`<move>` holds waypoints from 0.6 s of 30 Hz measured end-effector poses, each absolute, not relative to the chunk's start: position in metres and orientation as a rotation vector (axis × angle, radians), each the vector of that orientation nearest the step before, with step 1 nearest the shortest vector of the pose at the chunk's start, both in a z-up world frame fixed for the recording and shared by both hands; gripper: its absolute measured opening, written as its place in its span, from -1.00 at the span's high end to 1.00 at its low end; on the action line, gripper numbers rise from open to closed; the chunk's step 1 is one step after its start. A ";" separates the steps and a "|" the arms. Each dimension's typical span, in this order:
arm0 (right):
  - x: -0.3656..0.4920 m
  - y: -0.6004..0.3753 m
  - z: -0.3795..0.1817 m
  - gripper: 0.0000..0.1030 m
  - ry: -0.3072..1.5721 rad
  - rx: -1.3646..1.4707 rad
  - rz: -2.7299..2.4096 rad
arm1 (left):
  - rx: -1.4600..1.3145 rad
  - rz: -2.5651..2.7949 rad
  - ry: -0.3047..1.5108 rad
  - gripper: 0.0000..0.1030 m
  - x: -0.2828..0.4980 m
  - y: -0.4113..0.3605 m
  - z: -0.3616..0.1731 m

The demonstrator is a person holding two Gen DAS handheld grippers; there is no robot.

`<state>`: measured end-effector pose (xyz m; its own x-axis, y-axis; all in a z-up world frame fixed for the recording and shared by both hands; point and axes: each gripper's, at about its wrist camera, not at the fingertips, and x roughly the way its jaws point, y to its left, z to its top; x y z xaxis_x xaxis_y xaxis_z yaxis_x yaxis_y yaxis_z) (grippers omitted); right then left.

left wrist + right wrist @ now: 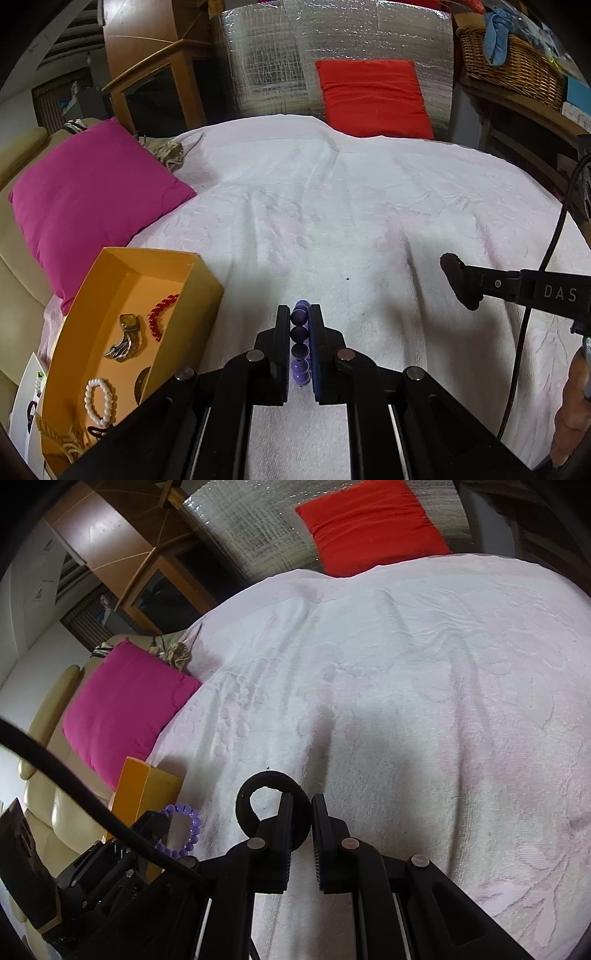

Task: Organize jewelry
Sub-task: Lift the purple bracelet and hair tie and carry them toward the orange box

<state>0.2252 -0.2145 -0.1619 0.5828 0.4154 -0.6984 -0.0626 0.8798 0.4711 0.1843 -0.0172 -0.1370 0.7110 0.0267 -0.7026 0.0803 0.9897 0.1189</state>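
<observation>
My left gripper [300, 317] is shut on a purple bead bracelet [300, 343] and holds it above the white bedspread, just right of the orange box [122, 273]. The bracelet also shows in the right wrist view [184, 827], next to the box [140, 782]. The box holds a red bead bracelet [159, 314], a gold watch [127, 338] and a white pearl bracelet [98, 400]. My right gripper [300, 805] is shut on a black hair tie [266, 805]. In the left wrist view the right gripper [461, 280] enters from the right with the tie.
A magenta pillow [92, 199] lies at the left behind the box. A red pillow [373, 96] leans against a silver foil panel [277, 55] at the back. A wicker basket [513, 62] stands at the back right. A black cable [532, 325] hangs at the right.
</observation>
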 end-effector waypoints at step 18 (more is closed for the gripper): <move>0.205 -0.177 -0.151 0.79 0.852 0.405 0.403 | 0.060 0.068 0.663 0.81 0.129 0.058 -0.092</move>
<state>0.2052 -0.1769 -0.1510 0.5931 0.4940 -0.6358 -0.1784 0.8506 0.4946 0.1285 0.0576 -0.0917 0.7863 0.0818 -0.6124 -0.0438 0.9961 0.0768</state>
